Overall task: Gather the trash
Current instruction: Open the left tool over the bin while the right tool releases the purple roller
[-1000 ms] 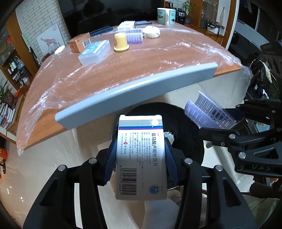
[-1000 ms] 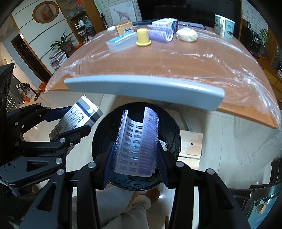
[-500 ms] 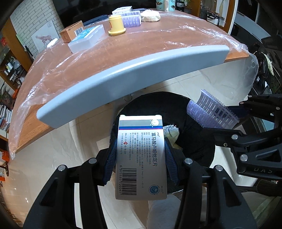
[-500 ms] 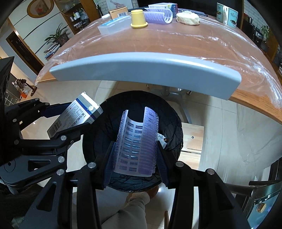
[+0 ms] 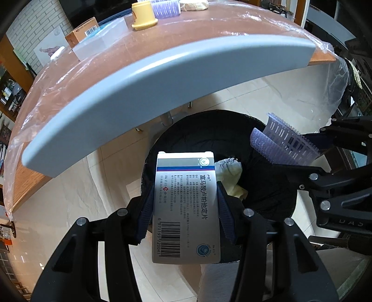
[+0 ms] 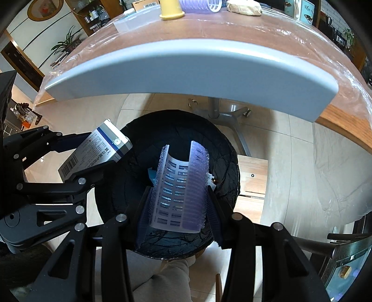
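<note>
My left gripper (image 5: pixel 185 185) is shut on a white and grey medicine box (image 5: pixel 186 216) with a barcode. It holds the box upright over the near rim of a black-lined trash bin (image 5: pixel 209 130). A crumpled pale tissue (image 5: pixel 229 169) lies inside the bin. My right gripper (image 6: pixel 179 192) is shut on a purple hair roller (image 6: pixel 195 176), squeezed flat, right above the bin's mouth (image 6: pixel 176 130). Each view shows the other gripper from the side, with the roller (image 5: pixel 286 144) at the right and the box (image 6: pixel 97 151) at the left.
A grey curved bar (image 5: pixel 162 81) juts over the bin, in front of a plastic-covered wooden table (image 5: pixel 209 32). On it stand a yellow cup (image 5: pixel 143 15), another roller (image 5: pixel 165 9), a clear box (image 5: pixel 100 44) and a brown carton (image 5: pixel 82 31). A wooden block (image 6: pixel 252 178) sits right of the bin.
Both grippers have sunk toward the bin, which now looks larger and closer. The table has slid up in both views. Both grips are unchanged.
</note>
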Demonstrator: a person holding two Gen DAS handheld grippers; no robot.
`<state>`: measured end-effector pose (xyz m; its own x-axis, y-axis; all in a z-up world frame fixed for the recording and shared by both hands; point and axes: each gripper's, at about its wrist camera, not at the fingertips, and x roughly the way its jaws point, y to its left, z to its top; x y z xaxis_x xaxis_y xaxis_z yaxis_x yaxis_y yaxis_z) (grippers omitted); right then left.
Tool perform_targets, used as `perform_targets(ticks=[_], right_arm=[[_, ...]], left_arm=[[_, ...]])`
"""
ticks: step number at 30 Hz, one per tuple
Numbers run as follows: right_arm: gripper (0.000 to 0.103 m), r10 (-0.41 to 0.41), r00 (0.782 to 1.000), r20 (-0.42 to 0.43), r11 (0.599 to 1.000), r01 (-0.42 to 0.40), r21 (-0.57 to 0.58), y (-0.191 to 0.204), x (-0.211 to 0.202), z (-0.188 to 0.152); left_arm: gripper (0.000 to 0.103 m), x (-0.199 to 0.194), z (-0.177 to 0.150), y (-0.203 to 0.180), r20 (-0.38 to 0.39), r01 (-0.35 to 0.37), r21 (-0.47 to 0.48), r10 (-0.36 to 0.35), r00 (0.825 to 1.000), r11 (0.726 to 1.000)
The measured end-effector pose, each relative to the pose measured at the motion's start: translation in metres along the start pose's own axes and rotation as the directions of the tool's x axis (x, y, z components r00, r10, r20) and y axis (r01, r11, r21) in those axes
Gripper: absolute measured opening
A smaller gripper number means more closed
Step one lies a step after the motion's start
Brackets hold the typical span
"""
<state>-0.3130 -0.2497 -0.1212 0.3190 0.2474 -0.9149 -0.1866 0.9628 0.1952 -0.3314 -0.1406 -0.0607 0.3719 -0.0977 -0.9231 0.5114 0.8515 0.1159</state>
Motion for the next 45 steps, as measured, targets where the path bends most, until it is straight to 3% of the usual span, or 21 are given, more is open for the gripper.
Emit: perform_targets(ticks=[28, 31, 33, 38, 41, 43, 45], right_arm=[[0.044, -0.022, 0.996, -0.087, 1.000, 0.023, 0.008, -0.010, 0.029, -0.003], [0.046, -0.018, 0.996, -0.086, 1.000, 0.020, 0.017, -0.012, 0.028, -0.004], [0.063, -0.021, 0.997, -0.074, 0.999, 0.023, 0.027, -0.014, 0.023, -0.005], [0.066, -0.010, 0.999, -0.032, 0.999, 0.011, 0.042, -0.019, -0.006, -0.008], [0.068, 0.006, 0.997, 0.077, 1.000, -0.006, 0.003, -0.014, -0.055, -0.011], [0.079, -0.004, 0.986, 0.169, 1.000, 0.008, -0.020, -0.011, -0.087, -0.009], [0.091, -0.034, 0.960, 0.277, 0.998, 0.047, -0.038, -0.012, -0.118, -0.002]], left_arm=[[0.052, 0.034, 0.009, -0.012, -0.070, -0.007, 0.042, 0.010, 0.998, 0.999], [0.055, 0.036, 0.009, -0.011, -0.082, 0.010, 0.034, -0.007, 0.997, 0.999], [0.062, 0.033, 0.009, -0.010, -0.072, 0.013, 0.031, -0.011, 0.997, 0.999], [0.065, 0.011, 0.004, -0.004, -0.031, 0.008, 0.042, -0.007, 0.999, 0.999], [0.065, -0.025, 0.000, 0.002, 0.040, 0.052, 0.045, -0.054, 0.998, 0.998], [0.068, -0.060, 0.000, 0.007, 0.116, 0.100, 0.058, -0.106, 0.988, 0.993], [0.084, -0.088, 0.003, 0.016, 0.193, 0.107, 0.072, -0.119, 0.974, 0.992]])
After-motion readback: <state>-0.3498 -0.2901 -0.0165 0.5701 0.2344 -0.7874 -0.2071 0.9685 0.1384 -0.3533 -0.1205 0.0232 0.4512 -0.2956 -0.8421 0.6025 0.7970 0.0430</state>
